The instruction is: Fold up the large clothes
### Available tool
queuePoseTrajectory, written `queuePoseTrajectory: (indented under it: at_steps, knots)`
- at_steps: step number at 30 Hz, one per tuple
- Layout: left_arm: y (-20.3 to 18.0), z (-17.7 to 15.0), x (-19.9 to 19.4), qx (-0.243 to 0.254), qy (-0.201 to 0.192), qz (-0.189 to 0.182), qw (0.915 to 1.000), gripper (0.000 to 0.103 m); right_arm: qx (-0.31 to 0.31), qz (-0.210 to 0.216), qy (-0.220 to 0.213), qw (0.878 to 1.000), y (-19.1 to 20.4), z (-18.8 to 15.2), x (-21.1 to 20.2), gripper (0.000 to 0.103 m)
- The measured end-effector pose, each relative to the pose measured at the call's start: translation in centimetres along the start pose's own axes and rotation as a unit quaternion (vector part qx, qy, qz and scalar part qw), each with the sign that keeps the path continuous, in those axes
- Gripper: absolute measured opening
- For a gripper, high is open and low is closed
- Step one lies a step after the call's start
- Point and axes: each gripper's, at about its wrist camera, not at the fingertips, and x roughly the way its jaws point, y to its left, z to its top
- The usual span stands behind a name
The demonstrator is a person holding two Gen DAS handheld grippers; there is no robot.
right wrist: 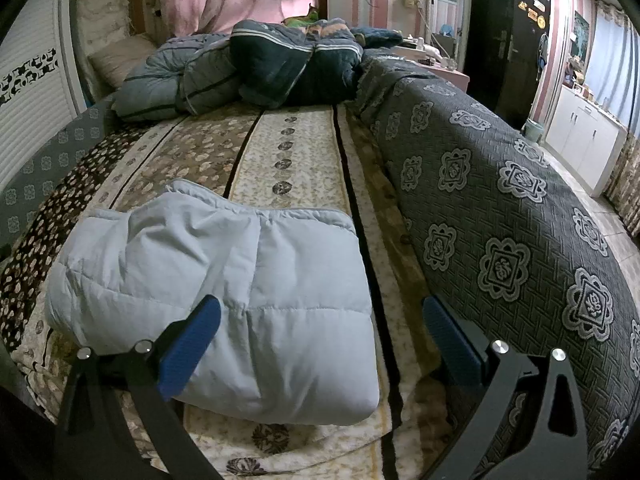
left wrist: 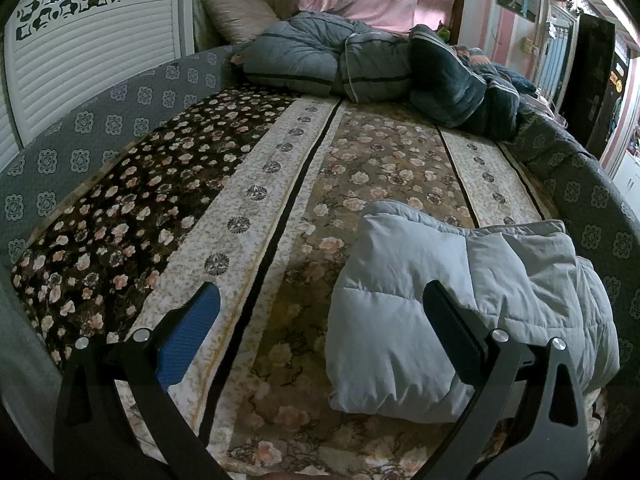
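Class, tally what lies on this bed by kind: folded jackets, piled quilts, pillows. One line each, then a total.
Light blue puffer jacket, folded: 1
Piled quilts, grey-blue and dark teal: 2
Pillow: 1
Total: 4

We see open room across the floral blanket to the left of the folded pale jacket, where nothing lies in a gripper's way. Along the right side, a grey patterned bed rail rises just beside the jacket, leaving a narrow strip of blanket between them. At the far end, heaped quilts block the bed's width.
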Motion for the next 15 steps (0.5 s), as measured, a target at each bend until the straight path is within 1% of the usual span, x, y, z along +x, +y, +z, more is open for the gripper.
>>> queuePoseTrajectory:
  at_steps: [15]
  knots:
    - [0.11, 0.02, 0.20, 0.004, 0.001, 0.004, 1.0000, 0.100, 0.001, -0.002, 0.002, 1.000, -0.23, -0.09, 0.02, 0.101]
